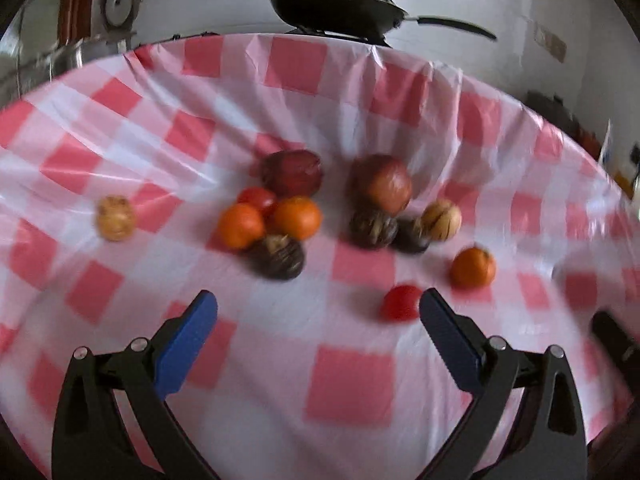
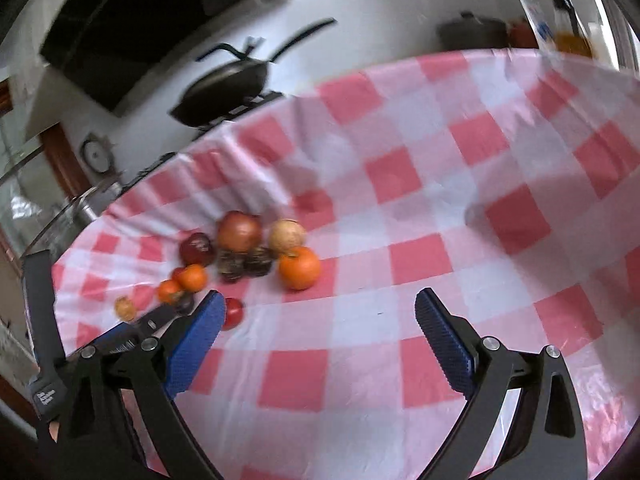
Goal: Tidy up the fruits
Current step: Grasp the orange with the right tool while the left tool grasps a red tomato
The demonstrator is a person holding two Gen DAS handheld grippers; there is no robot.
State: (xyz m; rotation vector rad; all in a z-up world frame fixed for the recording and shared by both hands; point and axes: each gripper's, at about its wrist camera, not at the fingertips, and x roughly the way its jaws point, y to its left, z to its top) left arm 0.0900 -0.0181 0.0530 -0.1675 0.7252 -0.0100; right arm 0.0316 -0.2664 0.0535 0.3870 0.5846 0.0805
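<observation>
Your big table wears one shiny plastic cloth with pink and white squares [image 1: 352, 376], and all the fruit sits on it in a loose bunch near the middle. Behind the table you can see one dark round frying pan [image 1: 340, 4] with a long handle.

Your left gripper [image 1: 319, 304] has its two blue pads wide apart with nothing in between. Your right gripper [image 2: 316, 304] is spread wide too, also with nothing in it. Both hang over bare cloth, on the near side of the fruit.

Now count the fruit, biggest first:
- Two large round red apples [image 1: 294, 172], one dark red and one paler [image 1: 384, 184]
- Three round orange tangerines [image 1: 298, 217]: two touch each other [image 1: 240, 226] in the left bunch, and one sits alone on the right [image 1: 473, 267]
- Three dark brown wrinkly round fruits [image 1: 278, 258]; what they are is too blurry to tell. Two of them [image 1: 373, 228] sit just under the paler apple
- Two tan round fruits with lines on them [image 1: 442, 218]; one sits far off to the left by itself [image 1: 115, 218]
- Two small red tomatoes [image 1: 401, 303]: one is just beside your left gripper's right pad, the other [image 1: 257, 198] is tucked behind the two tangerines
</observation>
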